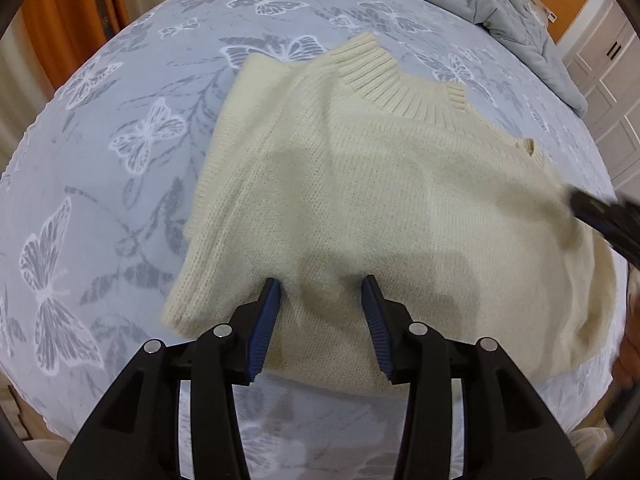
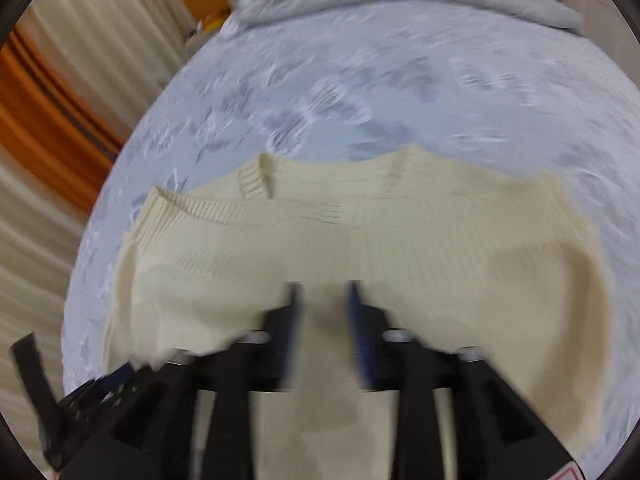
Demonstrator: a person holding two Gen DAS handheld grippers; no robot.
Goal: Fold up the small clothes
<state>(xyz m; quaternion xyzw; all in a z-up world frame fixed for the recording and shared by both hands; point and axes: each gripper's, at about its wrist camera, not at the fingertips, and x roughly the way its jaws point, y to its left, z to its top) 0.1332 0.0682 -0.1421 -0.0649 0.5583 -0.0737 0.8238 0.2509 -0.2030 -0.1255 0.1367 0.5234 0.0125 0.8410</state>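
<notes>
A cream knitted sweater [image 1: 360, 184] lies on the bed, its ribbed collar [image 1: 384, 80] at the far side and a sleeve folded in on the left. My left gripper [image 1: 322, 284] is open and empty, hovering over the sweater's near left part. My right gripper [image 2: 322, 288] is open over the sweater [image 2: 400, 240]; that view is motion-blurred. The right gripper also shows as a dark blur at the right edge of the left wrist view [image 1: 600, 216]. The left gripper shows at the lower left of the right wrist view [image 2: 100, 396].
The bed has a pale blue sheet with a butterfly print [image 1: 120, 140]. A crumpled grey duvet [image 1: 480, 8] lies at the far end. Orange and cream curtains [image 2: 48, 120] hang to the left, white cupboards [image 1: 608, 80] to the right.
</notes>
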